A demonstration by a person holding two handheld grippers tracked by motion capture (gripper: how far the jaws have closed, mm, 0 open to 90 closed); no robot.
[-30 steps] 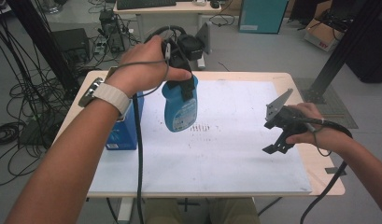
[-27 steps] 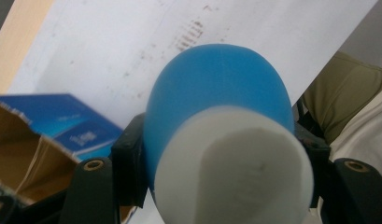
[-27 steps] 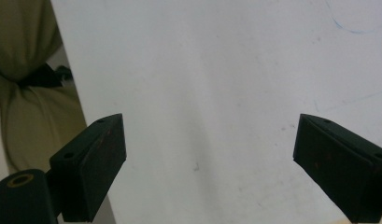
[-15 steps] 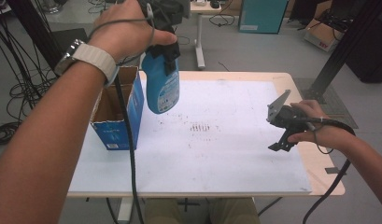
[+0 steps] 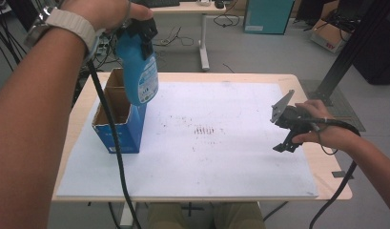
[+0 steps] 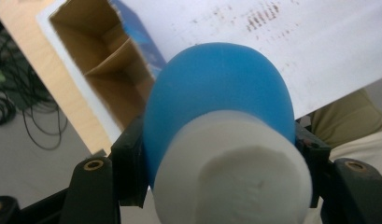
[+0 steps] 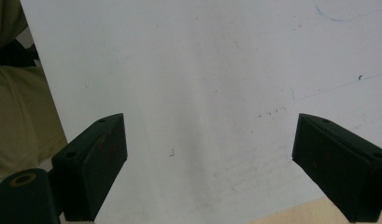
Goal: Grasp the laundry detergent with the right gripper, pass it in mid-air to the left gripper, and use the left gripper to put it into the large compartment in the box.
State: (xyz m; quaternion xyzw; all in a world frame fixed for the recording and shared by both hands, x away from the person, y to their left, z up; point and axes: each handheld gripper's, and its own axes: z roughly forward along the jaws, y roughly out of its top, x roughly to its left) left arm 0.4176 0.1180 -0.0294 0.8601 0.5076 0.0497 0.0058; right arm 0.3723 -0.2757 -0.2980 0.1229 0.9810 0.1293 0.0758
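The left claw (image 5: 144, 34) grips a blue bottle (image 5: 138, 71) by its neck, holding it upright in the air at 11 o'clock, just above the open box (image 5: 117, 125) on the bench (image 5: 259, 79). The bottle's white cap (image 6: 235, 172) sits between the jaws. The right claw (image 5: 284, 134), at 3 o'clock, stands wide and empty over the white sheet (image 5: 221, 157).

You see a wooden table (image 5: 316, 164) with a white sheet (image 5: 230, 162) spread over most of its top, smudged with dark marks (image 5: 204, 130) near its middle. Beyond the table stand a second desk (image 5: 202, 9) on a white leg, a teal cabinet (image 5: 264, 14) and a cardboard carton (image 5: 326, 36), while black cables (image 5: 4, 40) hang at the far left.
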